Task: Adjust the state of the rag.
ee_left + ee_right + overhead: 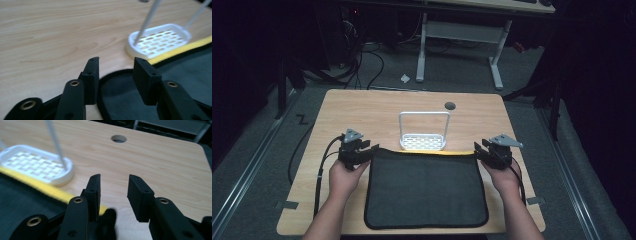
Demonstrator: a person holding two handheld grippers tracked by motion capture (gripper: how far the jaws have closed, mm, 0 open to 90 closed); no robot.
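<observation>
Black mat (426,187) far corners between open hand-held grippers, apparently ungripped

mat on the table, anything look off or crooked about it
The dark mat lies flat and fairly square. One oddity: a yellow strip peeks out along its far edge, by the white rack.

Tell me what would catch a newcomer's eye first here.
The big dark mat with a yellow far edge fills the near middle of the wooden table. The left gripper and right gripper sit at its far corners, jaws open. A white perforated rack stands just behind it.
</observation>
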